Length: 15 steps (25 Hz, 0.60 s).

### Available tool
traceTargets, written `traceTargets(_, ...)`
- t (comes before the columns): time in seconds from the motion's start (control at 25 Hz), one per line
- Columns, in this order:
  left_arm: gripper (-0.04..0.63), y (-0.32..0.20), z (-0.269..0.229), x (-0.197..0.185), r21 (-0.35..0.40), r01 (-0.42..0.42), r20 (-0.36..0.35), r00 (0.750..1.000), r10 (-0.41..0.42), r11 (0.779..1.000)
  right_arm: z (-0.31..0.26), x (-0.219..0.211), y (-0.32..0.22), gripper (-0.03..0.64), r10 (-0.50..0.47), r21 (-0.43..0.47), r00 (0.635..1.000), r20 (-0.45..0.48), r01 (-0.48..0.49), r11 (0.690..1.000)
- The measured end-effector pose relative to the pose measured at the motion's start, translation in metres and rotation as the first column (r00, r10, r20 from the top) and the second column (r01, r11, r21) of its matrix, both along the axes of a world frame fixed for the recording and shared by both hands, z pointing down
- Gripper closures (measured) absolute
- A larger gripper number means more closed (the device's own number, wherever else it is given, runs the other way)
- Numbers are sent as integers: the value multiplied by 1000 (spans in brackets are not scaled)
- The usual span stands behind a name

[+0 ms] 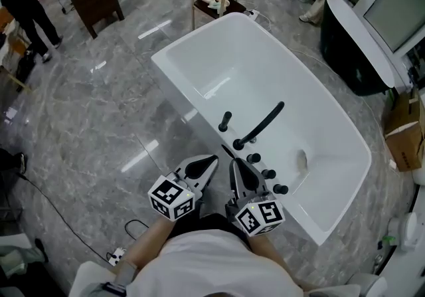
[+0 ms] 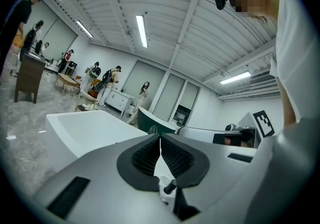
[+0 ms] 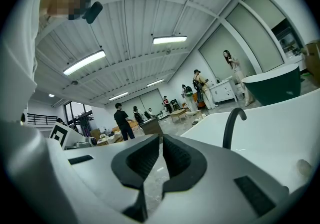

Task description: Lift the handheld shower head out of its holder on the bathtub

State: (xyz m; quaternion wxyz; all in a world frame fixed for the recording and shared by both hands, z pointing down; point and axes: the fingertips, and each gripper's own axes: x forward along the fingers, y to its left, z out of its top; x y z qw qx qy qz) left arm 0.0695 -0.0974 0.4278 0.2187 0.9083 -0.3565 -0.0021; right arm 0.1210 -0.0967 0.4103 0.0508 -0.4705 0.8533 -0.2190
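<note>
Both tongs are sitting right below my chin, marker cubes (image 1: 171,197) toward me, tips aiming at the tub's fittings. My left tongs (image 1: 211,160) are pressing their ribbed pads together on nothing, and my right tongs (image 1: 235,164) are doing the same, closed tight and empty. Their tips are hanging just short of the near rim of the white bathtub (image 1: 219,63), close to the row of black fittings. I'm reading the slim black stick at the far end of that row as the handheld shower head (image 1: 226,121). It's standing upright in its holder (image 1: 222,130) on the rim, just beside the long curved spout (image 1: 262,123) and apart from the three knobs (image 1: 268,173). Nothing is touching it. I'm judging this as the approach, with the grasp not begun. Next I'm needing one pair opening wide, coming over the handset and closing round its body. Then I'm drawing it up along the holder's line rather than sideways, since a hose is probably trailing underneath.
</note>
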Motion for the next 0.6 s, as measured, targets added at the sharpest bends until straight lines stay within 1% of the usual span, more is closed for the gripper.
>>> traceTargets(0.32,583,-42,-9,-24,30,-26,-5,1000,26,999,-8,-22,-39,584,43,28,999,5,-43,999)
traceTargets(0.6,583,-72,-19,-27,63,-70,-8,997,70,996,-15,-23,-69,584,102,61,995,-4,-101,993)
